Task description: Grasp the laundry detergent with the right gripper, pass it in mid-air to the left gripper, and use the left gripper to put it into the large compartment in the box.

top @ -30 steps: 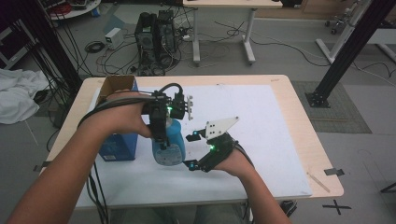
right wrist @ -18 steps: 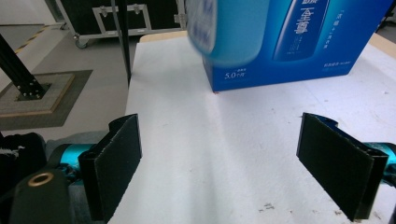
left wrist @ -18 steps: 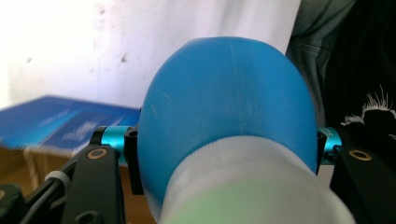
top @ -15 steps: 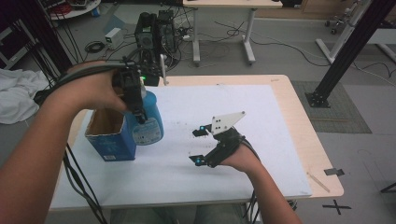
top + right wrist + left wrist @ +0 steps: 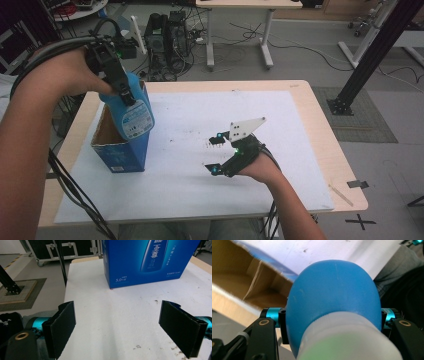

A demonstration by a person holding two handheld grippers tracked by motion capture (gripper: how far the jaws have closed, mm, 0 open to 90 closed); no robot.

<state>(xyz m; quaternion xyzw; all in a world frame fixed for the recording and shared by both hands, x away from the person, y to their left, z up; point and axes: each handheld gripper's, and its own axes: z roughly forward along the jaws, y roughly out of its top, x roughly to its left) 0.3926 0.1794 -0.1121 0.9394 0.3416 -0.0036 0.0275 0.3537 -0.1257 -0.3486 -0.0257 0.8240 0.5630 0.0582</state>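
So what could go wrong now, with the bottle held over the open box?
1. The left claw grips the bottle near its cap end, on a rounded surface, so the bottle might slip.
2. The bottle hangs tilted over the box; its base could catch the rim and tip the box.
3. The right claw is open, away from the box, so nothing steadies it.

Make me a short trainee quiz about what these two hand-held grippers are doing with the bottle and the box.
1. True or false: the left gripper is clamped on the big blue plastic bottle.
2. The open blue cardboard box stands: A) on the white table cover, B) on the floor.
3. Fill in: the right gripper has its jaws ___.

Key: 1 true; 2 A; 3 open, nothing between them.
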